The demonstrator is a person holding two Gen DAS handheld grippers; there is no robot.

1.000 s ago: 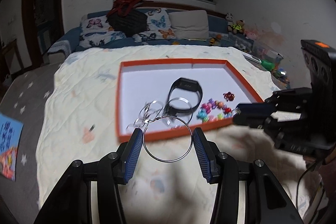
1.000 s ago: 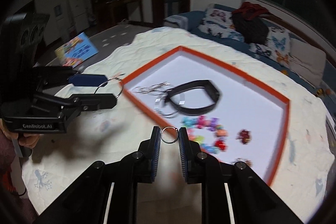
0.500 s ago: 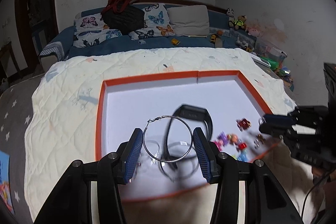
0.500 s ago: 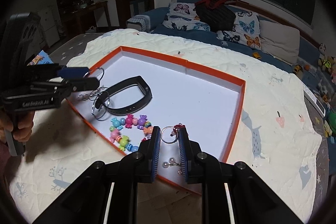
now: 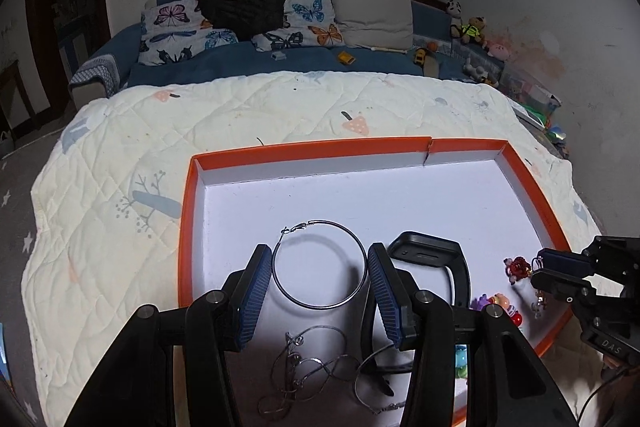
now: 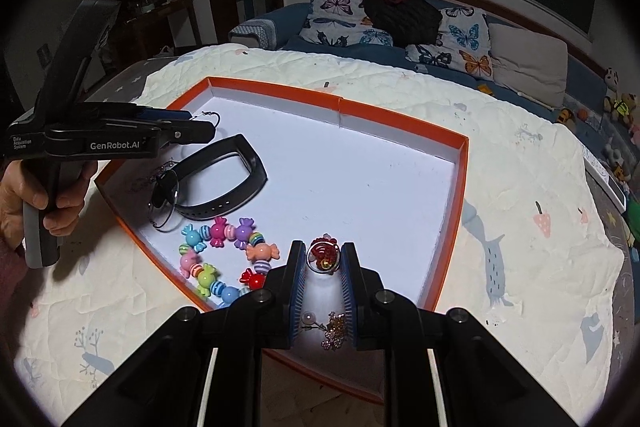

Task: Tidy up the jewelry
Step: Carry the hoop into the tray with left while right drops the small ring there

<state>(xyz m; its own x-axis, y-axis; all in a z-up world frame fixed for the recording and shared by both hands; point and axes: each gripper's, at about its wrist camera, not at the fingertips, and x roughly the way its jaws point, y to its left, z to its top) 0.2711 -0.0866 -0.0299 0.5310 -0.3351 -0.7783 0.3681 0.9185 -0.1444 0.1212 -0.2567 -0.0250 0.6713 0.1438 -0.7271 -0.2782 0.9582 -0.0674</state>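
An orange-rimmed white tray point(image 5: 308, 149) point(image 6: 400, 117) lies on a quilted bed. My left gripper point(image 5: 320, 269) is shut on a large silver hoop earring point(image 5: 319, 264) and holds it over the tray's near left part. My right gripper point(image 6: 323, 261) is shut on a small silver ring point(image 6: 322, 263) above a red charm point(image 6: 325, 254) near the tray's front right. In the tray lie a black wristband point(image 6: 224, 183) point(image 5: 434, 255), a candy bead bracelet point(image 6: 224, 259), silver chains point(image 5: 308, 371) and a pearl brooch point(image 6: 330, 329).
The cream quilt point(image 5: 120, 187) surrounds the tray. A blue sofa point(image 5: 240, 59) with butterfly pillows, a black bag and toys stands behind. The other gripper shows in each view: the right one point(image 5: 560, 279) and the left one point(image 6: 120, 139).
Both grippers moved forward from the tray's front edge to over its floor, each still holding its ring. The left gripper advanced with the hoop past the chains and wristband.
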